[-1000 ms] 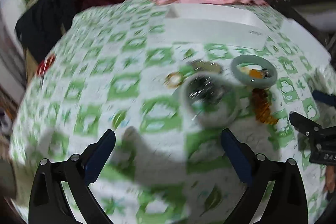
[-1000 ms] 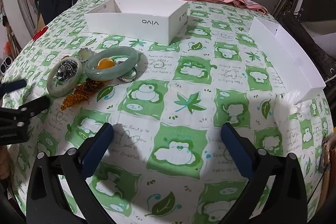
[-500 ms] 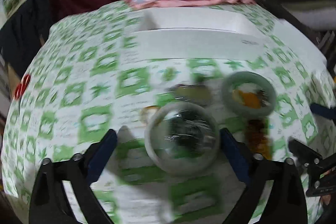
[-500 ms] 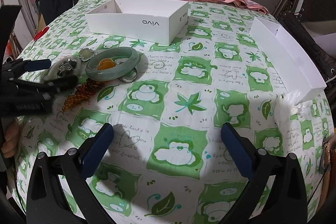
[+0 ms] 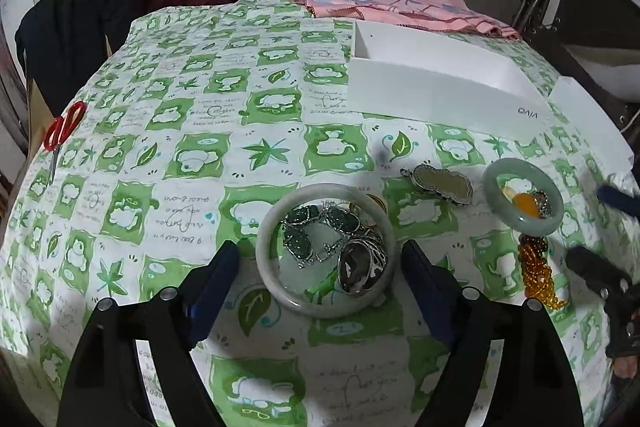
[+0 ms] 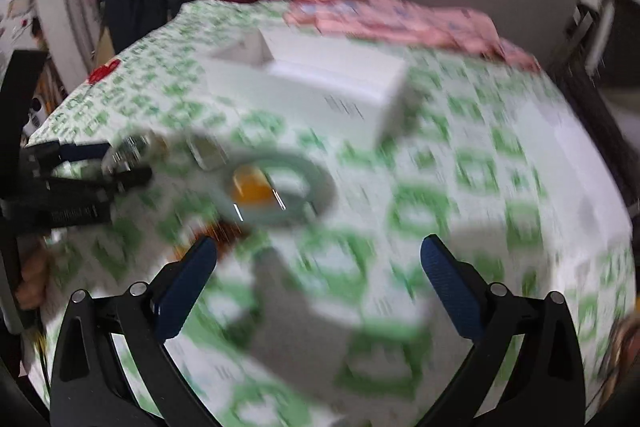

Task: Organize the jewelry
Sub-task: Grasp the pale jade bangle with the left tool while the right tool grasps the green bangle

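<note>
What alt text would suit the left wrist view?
The left gripper, jaws closing, straddles a pale jade bangle ringing silver jewelry on a green-patterned tablecloth. Beyond lie a second bangle, an amber bead strand and an open white box.

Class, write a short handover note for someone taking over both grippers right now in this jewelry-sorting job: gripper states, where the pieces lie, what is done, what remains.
Left gripper: jaws have just been closing around the pale jade bangle, not yet pressing on it; the bangle rings a dark-stone bracelet and other silver pieces.
Right gripper: open, empty, above the tablecloth.
Green jade bangle with amber stone, amber bead strand and silver pendant lie loose.
White vivo box: no jewelry visible inside.
Done: nothing boxed.
Left: every piece.
</note>
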The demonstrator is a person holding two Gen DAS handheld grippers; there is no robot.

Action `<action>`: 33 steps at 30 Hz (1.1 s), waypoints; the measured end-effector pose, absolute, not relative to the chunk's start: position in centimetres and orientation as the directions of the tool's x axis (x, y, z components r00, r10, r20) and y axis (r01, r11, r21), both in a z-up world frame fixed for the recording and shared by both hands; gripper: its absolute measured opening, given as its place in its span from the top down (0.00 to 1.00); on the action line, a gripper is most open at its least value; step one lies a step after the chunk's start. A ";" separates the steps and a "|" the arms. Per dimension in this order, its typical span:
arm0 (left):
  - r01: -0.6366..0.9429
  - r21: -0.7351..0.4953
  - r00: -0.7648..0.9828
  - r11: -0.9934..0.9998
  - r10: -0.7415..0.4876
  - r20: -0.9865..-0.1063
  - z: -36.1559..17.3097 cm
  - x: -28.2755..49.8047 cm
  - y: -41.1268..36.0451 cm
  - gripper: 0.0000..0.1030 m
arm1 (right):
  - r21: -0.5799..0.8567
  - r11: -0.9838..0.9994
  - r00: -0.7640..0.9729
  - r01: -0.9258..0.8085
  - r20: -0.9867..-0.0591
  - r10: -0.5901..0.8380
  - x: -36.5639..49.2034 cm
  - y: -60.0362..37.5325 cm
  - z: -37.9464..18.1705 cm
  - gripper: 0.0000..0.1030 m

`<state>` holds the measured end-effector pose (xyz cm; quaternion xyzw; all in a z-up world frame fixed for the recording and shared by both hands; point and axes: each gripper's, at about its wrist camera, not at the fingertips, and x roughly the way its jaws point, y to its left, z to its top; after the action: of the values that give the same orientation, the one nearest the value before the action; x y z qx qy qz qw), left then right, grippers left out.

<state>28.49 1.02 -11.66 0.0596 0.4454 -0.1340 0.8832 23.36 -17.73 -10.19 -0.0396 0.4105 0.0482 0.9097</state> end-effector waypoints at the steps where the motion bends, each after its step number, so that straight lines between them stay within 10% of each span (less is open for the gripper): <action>1: 0.289 -0.016 0.568 0.957 -0.185 -0.802 -11.7 28.6 0.8 0.21 | -0.047 0.990 0.654 -0.136 -0.754 0.054 24.2 -17.1 -10.3 0.06; 9: 0.288 -0.013 0.577 0.958 -0.184 -0.796 -11.5 28.6 0.7 0.27 | 0.038 0.985 0.603 -0.168 -0.786 0.134 26.6 -17.5 -12.1 0.34; 31: 0.313 -0.038 0.623 0.949 -0.235 -0.746 -10.3 27.8 0.9 0.34 | 0.162 0.981 0.691 -0.105 -0.697 0.189 24.5 -20.5 -10.3 0.37; 32: 0.313 -0.040 0.623 0.949 -0.237 -0.745 -10.3 27.8 0.9 0.34 | 0.146 0.985 0.691 -0.089 -0.703 0.167 24.6 -20.6 -10.4 0.49; 33: 0.312 -0.040 0.623 0.949 -0.237 -0.746 -10.3 27.9 0.9 0.34 | 0.152 0.983 0.674 -0.098 -0.717 0.178 24.9 -20.8 -10.6 0.93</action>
<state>27.86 0.90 -10.34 0.0466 0.4066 -0.1526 0.8996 24.90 -20.81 -10.64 0.0506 0.3964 0.0755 0.9136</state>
